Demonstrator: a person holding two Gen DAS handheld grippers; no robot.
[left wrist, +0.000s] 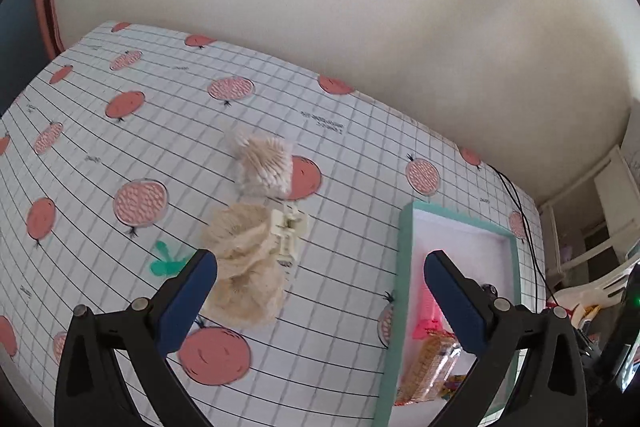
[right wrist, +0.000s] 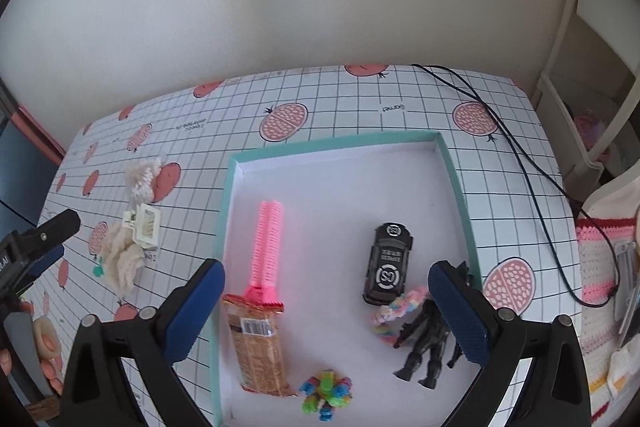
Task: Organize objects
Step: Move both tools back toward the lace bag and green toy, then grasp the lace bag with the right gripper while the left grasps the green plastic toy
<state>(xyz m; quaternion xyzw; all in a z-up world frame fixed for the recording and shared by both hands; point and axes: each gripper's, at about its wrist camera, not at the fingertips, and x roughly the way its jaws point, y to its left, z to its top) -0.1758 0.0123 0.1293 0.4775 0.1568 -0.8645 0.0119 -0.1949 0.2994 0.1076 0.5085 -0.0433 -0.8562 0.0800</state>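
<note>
Scrunchie (left wrist: 244, 267), cream, fluffy, lies on the tabletop (left wrist: 360, 155) left of the teal tray (right wrist: 460, 179), touching a cream hair clip (left wrist: 289, 231). Bundle of cotton swabs (left wrist: 264, 163) just beyond the clip. Left claw (left wrist: 320, 291) spread wide, empty, its left finger beside the scrunchie; contact unclear. Tray holds a pink comb (right wrist: 267, 247), snack packet (right wrist: 258, 343) overlapping the comb's handle, black toy car (right wrist: 388, 263), pastel braided band (right wrist: 400, 311), black figure (right wrist: 428, 343), multicoloured block toy (right wrist: 326, 395). Right claw (right wrist: 326, 311) spread, empty, above the tray. Black cable (right wrist: 532, 163) crosses the tabletop at right.
</note>
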